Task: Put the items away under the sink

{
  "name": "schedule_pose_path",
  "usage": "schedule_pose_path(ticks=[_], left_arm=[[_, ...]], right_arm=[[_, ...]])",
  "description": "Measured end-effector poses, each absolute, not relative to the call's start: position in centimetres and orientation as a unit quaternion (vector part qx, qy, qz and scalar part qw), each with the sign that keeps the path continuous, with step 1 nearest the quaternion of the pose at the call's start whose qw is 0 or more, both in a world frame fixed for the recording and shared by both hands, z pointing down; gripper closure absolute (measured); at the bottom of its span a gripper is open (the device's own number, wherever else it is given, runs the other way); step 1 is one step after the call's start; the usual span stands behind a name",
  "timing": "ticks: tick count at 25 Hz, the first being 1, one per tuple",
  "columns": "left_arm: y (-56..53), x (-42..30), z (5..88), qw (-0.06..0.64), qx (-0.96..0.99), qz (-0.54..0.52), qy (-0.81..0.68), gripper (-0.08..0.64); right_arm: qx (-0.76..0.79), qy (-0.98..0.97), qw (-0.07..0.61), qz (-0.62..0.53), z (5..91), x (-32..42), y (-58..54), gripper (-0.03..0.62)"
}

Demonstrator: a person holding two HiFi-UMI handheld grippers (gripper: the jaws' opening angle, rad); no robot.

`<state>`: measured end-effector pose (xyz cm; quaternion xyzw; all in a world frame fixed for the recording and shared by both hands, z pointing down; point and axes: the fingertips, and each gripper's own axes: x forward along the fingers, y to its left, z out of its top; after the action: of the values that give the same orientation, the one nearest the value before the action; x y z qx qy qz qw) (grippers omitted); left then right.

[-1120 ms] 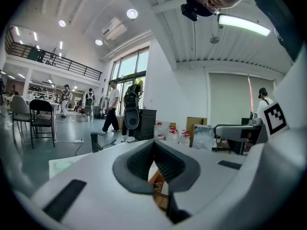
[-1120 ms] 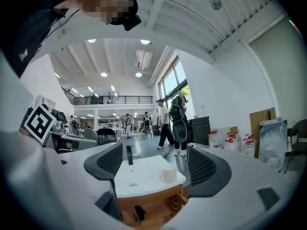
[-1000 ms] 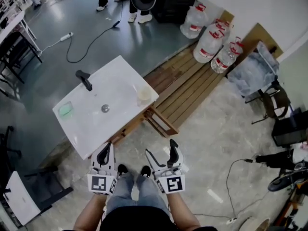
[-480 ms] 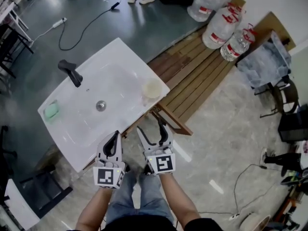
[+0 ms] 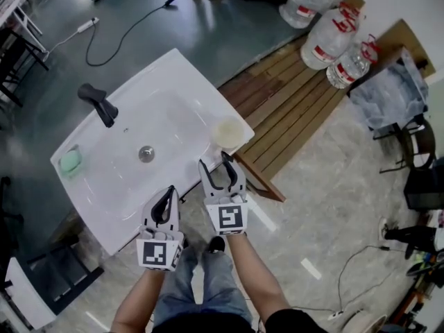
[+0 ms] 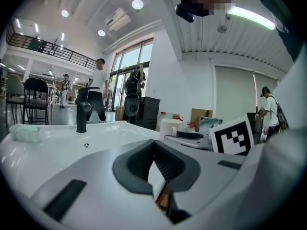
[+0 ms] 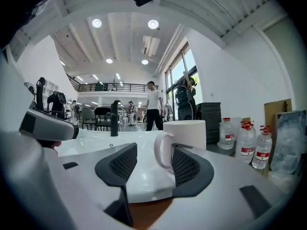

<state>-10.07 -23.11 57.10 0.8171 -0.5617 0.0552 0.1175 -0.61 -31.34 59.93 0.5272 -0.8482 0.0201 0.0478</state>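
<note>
so in the last second we've swung the right gripper (image 5: 216, 164) up from down by our feet to the sink (image 5: 173, 89) corner, right behind the white mug (image 5: 229, 132); looks like the first grab is lining up, nothing's gone under the sink yet; its jaws are wide apart, the mug handle lined up between them, not pinched yet; left gripper (image 5: 165, 201) came up to the front rim too, jaws nearly together, holding nothing
</note>
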Motion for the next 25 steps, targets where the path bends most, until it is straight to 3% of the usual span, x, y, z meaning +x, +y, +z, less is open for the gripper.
schedule_pose_path(ticks=[6, 9, 25], left_arm=[[-23.9, -9.6, 57.6, 0.122, 0.817, 0.048, -0.561, 0.554], [-24.0, -9.6, 57.7, 0.122, 0.816, 0.049, -0.562, 0.554], [-22.0, -9.0, 55.2, 0.115, 0.828, 0.042, -0.547, 0.554]], right_arm=[[0.532, -0.844, 0.063, -0.006, 60.1, -0.9, -32.4, 0.439], [0.531, -0.844, 0.072, -0.028, 59.9, -1.0, -32.5, 0.542], [0.458, -0.888, 0.021, -0.04, 55.4, -2.1, -26.8, 0.555]])
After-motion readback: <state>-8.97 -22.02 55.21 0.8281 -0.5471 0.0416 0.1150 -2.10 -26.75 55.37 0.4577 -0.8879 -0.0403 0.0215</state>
